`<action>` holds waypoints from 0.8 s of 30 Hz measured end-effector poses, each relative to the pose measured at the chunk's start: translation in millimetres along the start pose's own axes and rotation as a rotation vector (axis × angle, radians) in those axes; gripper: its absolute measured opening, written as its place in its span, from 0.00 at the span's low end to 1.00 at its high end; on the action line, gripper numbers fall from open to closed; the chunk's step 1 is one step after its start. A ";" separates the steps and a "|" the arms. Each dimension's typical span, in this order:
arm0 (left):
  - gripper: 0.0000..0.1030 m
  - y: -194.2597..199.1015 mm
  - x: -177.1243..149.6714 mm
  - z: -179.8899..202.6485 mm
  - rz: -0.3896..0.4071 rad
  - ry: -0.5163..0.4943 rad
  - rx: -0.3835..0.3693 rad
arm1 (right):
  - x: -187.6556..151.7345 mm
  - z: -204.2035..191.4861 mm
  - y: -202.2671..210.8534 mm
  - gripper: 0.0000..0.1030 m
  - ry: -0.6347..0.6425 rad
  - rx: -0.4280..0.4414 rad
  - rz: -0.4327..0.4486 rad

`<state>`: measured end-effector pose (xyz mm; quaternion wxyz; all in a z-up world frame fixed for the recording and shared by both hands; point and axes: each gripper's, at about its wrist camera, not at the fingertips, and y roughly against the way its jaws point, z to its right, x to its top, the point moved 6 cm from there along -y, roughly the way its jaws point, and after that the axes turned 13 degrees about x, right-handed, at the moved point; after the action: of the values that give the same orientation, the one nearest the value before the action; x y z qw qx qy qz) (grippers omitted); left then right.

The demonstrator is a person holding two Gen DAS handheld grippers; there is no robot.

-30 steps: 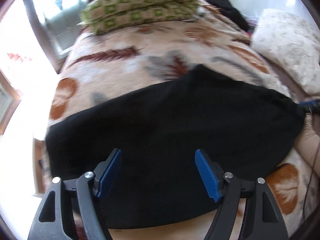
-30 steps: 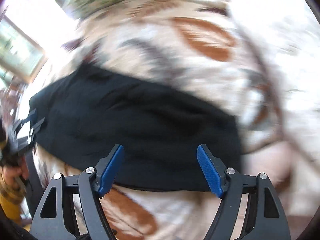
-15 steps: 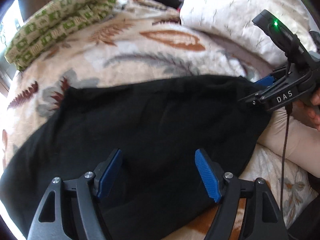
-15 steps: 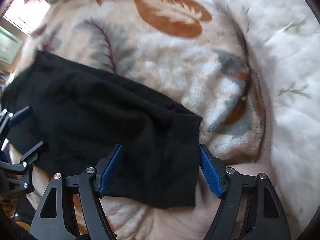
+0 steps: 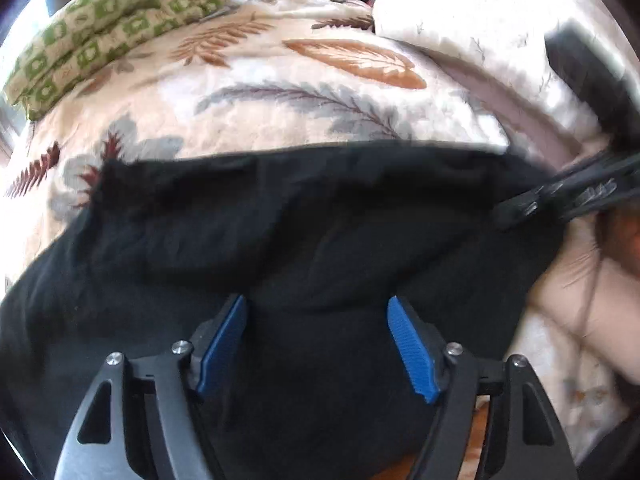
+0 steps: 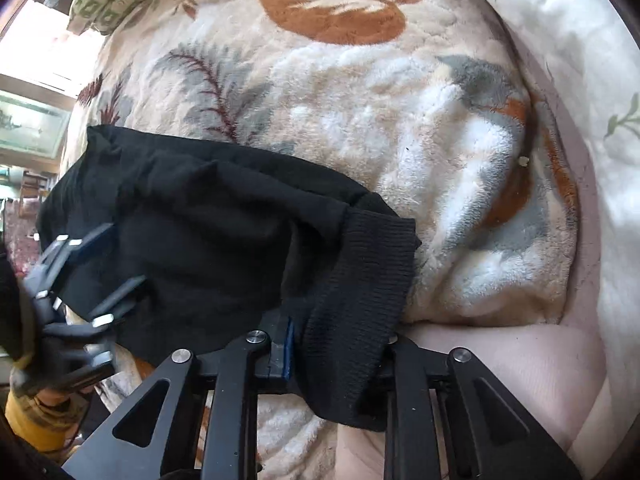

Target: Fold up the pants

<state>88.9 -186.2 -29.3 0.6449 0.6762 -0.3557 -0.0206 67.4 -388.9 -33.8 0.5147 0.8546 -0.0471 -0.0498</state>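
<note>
My right claw (image 6: 340,356) is clamped on the ribbed cuff end of the black knit pants (image 6: 208,232), jaws pinched tight on the cloth, with the cuff bunched and draped over the near side of the fingers. The pants lie across the fleecy cream bed blanket with brown and grey leaf prints (image 6: 360,112), long axis running left to right in front of me, and this cuff is the right-hand end.

Over on the other side, my left claw (image 5: 318,344) hangs with its jaws spread wide, blue pads (image 5: 412,350) apart, gripping nothing. It hovers low over the near edge of the pants (image 5: 280,232), around the middle of their length as far as I can judge, black cloth filling the gap between the fingers. In the left view my right claw (image 5: 568,196) shows blurred at the far right, at the end of the garment.

So here's the call: the right claw owns the cuff, the left is nearer the middle and the left-hand end. I reckon the fold goes along that long axis, the cuff end carried leftward over the rest, with the left claw needing to bite the near edge first.

A green-and-cream patterned cushion (image 5: 120,24) sits at the far left of the bed, well clear.
</note>
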 end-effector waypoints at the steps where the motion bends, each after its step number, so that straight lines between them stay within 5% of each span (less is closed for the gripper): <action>1: 0.75 2.0 1.0 2.5 0.017 -0.018 0.022 | 1.6 -5.6 -0.5 0.17 0.009 -0.009 0.004; 10: 0.56 5.1 -3.3 -26.6 -0.026 0.100 0.012 | -10.7 -32.6 16.5 0.15 0.029 -0.044 0.077; 14: 0.56 4.4 -4.5 -23.9 -0.003 0.068 0.034 | -4.1 -35.1 28.7 0.15 0.057 -0.050 0.126; 24: 0.55 24.0 -9.9 -63.7 -0.026 0.238 -0.047 | -0.5 -86.3 37.5 0.15 0.143 -0.036 0.203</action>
<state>101.6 -124.6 -1.6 0.6978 0.6632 -0.2672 0.0433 77.3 -330.8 39.5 0.5343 0.8375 -0.0957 0.0631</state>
